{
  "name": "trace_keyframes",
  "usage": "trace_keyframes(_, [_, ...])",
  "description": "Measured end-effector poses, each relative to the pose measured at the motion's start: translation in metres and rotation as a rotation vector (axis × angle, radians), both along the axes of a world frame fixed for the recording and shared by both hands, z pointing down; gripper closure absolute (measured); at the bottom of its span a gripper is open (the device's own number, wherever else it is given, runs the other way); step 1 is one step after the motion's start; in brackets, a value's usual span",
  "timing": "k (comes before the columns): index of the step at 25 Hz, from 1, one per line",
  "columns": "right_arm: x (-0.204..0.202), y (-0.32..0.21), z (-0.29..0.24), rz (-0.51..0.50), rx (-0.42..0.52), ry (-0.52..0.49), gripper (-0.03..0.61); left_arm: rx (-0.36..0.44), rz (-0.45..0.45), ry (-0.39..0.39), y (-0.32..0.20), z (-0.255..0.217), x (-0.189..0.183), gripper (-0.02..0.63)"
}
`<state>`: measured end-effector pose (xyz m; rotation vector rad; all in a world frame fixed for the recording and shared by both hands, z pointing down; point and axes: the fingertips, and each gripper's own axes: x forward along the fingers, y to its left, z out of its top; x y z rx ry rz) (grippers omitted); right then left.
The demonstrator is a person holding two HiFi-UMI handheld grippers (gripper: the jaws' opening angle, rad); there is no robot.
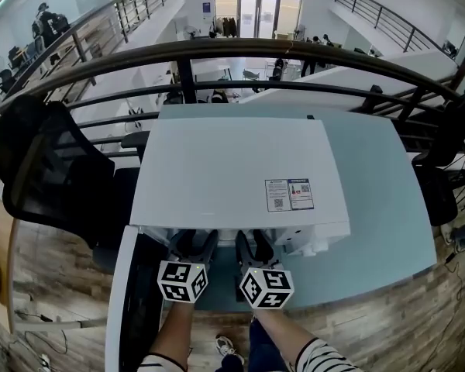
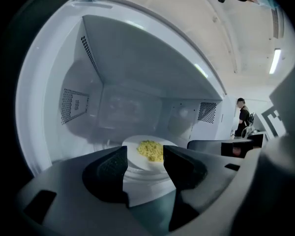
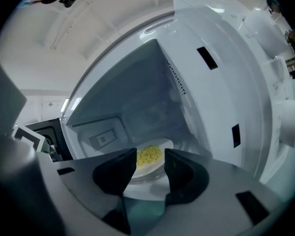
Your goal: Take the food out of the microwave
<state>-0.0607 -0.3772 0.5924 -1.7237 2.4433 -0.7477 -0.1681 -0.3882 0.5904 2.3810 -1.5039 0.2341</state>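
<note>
Over pale tabletop (image 1: 387,208), reaching with jaws wide apart and empty, left gripper (image 2: 145,157) and right gripper (image 3: 150,159) side by side, into open microwave (image 1: 232,169), apparently to flank plate (image 2: 130,142) of yellow food (image 3: 149,155) sitting mid-cavity, untouched.

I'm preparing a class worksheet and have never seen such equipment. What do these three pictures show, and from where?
No robot here: a person holds a two-jaw gripper in each hand. The head view looks down from the person's head at a white microwave on a pale table, its door swung open. The other two pictures come from cameras riding on the left gripper and right gripper, looking along their dark jaws into it. Inside sits a white plate of yellow food. Both grippers' jaws stand apart and hold nothing.
</note>
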Motion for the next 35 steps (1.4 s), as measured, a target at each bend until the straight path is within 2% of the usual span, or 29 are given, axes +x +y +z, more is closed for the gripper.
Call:
trace_keyframes(11, [-0.002, -0.017, 0.014, 0.035, -0.028, 0.051, 0.407, -0.078, -0.005, -0.026, -0.019, 0.013, -0.007, 0.405])
trace_keyframes(13, [-0.002, -0.018, 0.017, 0.036, -0.035, 0.052, 0.407, -0.102, -0.008, -0.016, -0.020, 0.015, -0.006, 0.405])
trace_keyframes(18, [-0.002, -0.020, 0.018, 0.029, -0.037, 0.044, 0.407, -0.168, 0.019, -0.057, -0.019, 0.023, 0.000, 0.405])
trace_keyframes(22, [-0.004, -0.020, 0.018, 0.006, -0.042, 0.034, 0.407, -0.177, 0.036, -0.064, -0.017, 0.025, 0.005, 0.405])
trace_keyframes(27, [-0.005, -0.018, 0.017, -0.020, -0.046, 0.016, 0.407, -0.184, 0.026, -0.006, -0.014, 0.023, 0.005, 0.405])
trace_keyframes(35, [-0.004, -0.004, 0.007, -0.047, -0.040, 0.020, 0.407, -0.162, 0.009, 0.046, 0.004, 0.010, 0.005, 0.405])
